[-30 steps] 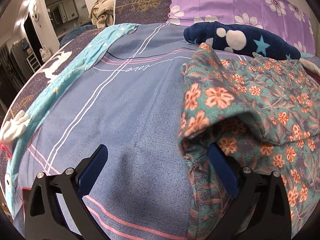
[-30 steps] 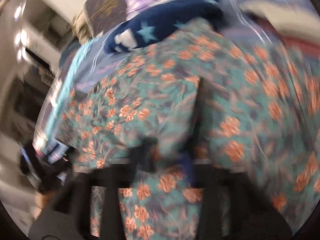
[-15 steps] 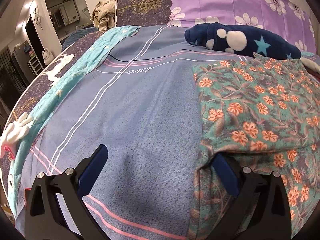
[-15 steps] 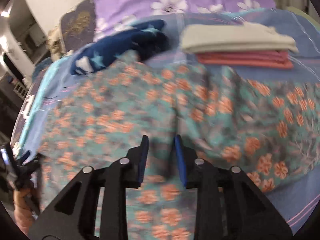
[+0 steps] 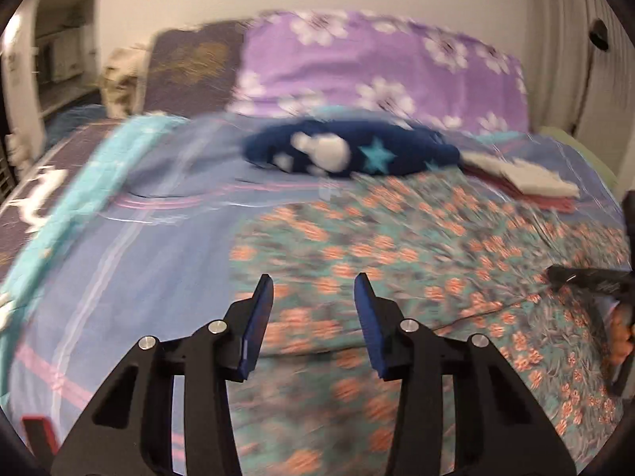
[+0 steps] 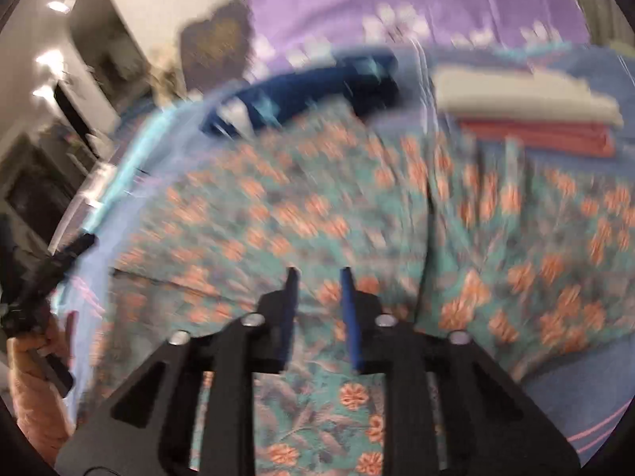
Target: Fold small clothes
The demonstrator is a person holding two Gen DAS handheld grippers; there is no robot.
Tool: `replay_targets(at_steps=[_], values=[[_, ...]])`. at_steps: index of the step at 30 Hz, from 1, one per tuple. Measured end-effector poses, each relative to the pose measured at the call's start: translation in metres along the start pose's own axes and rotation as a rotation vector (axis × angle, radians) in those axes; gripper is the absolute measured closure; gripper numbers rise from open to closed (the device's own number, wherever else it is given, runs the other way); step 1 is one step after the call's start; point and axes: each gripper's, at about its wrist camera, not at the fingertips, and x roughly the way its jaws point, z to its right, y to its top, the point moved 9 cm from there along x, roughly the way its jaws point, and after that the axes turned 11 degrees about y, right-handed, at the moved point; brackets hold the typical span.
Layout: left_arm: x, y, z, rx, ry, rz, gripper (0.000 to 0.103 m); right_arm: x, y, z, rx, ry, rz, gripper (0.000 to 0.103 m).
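A teal garment with orange flowers (image 5: 416, 254) lies folded over on the blue bedsheet (image 5: 131, 261); it also fills the right wrist view (image 6: 317, 214). My left gripper (image 5: 313, 289) is open and empty, raised above the garment's left part. My right gripper (image 6: 319, 277) is open by a narrow gap with nothing between the pads, above the garment's near edge. Both views are motion-blurred. The right gripper shows at the right edge of the left wrist view (image 5: 587, 277).
A navy plush item with stars (image 5: 349, 154) lies beyond the garment. A folded stack of white and red clothes (image 5: 528, 182) sits at the far right, also in the right wrist view (image 6: 528, 119). Purple floral pillows (image 5: 381, 75) line the headboard.
The raised flap of the garment was laid flat. My left gripper narrowed and lifted up and to the right over the garment. My right gripper let go and pulled back.
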Motion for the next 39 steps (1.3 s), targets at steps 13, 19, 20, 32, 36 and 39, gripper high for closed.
replay_targets(at_steps=[13,19,20,32,36,39], values=[[0.057,-0.031,0.036,0.082,0.038,-0.12,0.045,-0.076,0.009,0.043,0.146,0.074,0.164,0.091],[0.057,-0.034,0.031,0.073,0.033,-0.121,0.043,-0.239,-0.018,0.223,0.583,-0.109,0.543,0.08],[0.057,-0.034,0.031,0.073,0.033,-0.121,0.042,-0.256,-0.031,0.248,0.661,-0.114,0.58,0.08],[0.058,-0.034,0.027,0.075,0.075,-0.123,0.031,-0.284,-0.041,0.359,0.877,-0.073,0.714,0.063],[0.058,-0.034,0.027,0.08,0.082,-0.121,0.031,-0.278,-0.024,0.366,0.9,-0.091,0.719,0.097],[0.058,-0.034,0.027,0.08,0.082,-0.121,0.031,-0.278,0.006,0.321,0.781,-0.021,0.75,0.098]])
